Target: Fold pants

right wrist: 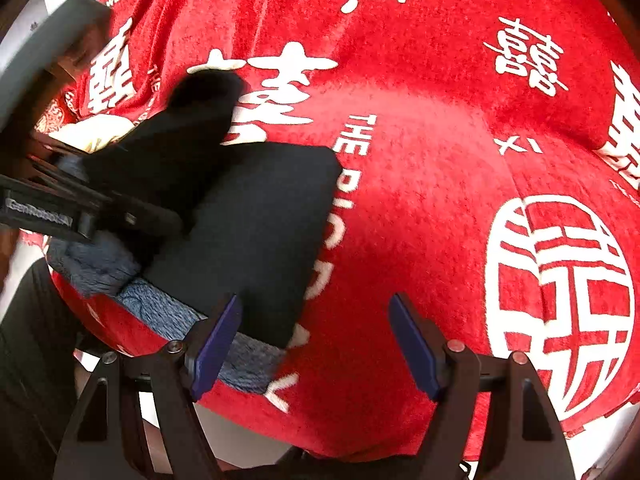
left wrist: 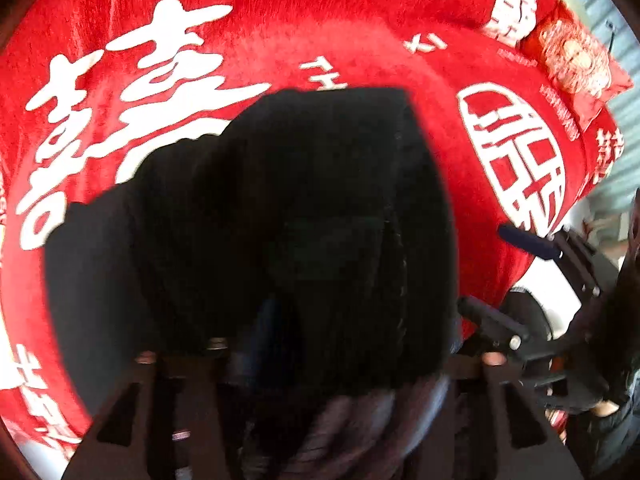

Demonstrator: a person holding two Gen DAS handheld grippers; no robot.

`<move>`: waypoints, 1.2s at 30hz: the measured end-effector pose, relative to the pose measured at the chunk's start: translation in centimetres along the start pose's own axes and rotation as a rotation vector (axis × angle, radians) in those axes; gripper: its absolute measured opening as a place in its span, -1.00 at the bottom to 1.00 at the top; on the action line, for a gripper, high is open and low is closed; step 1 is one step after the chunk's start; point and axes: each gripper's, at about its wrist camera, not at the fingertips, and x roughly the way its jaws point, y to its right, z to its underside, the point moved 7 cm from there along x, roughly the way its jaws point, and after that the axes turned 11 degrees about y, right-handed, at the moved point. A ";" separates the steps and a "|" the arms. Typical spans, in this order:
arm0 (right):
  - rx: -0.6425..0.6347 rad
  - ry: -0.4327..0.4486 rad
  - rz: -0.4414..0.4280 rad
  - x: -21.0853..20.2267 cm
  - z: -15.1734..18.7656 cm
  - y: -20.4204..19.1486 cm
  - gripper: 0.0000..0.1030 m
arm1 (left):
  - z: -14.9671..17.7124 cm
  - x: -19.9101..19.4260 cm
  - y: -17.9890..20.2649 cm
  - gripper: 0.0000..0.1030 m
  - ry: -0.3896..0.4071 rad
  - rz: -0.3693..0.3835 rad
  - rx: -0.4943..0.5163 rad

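The black pants (right wrist: 256,224) lie partly folded on a red blanket (right wrist: 420,160) with white characters. Their blue-grey ribbed waistband (right wrist: 168,312) shows at the near edge. In the left wrist view the pants (left wrist: 280,208) fill the middle and drape over my left gripper, hiding its fingertips; it seems shut on the fabric. The left gripper also shows in the right wrist view (right wrist: 120,216), at the pants' left side. My right gripper (right wrist: 316,340) is open and empty, its left blue pad (right wrist: 216,340) at the pants' right near corner. It also shows in the left wrist view (left wrist: 500,272).
A red patterned pillow (left wrist: 576,60) lies at the blanket's far right. The blanket's near edge (right wrist: 360,440) drops to a white surface below. A grey object (right wrist: 52,48) stands at the far left.
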 end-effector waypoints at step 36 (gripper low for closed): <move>-0.012 -0.009 -0.200 7.7 -9.2 -8.2 0.57 | 5.7 -4.1 -9.5 0.99 0.121 -0.252 -0.139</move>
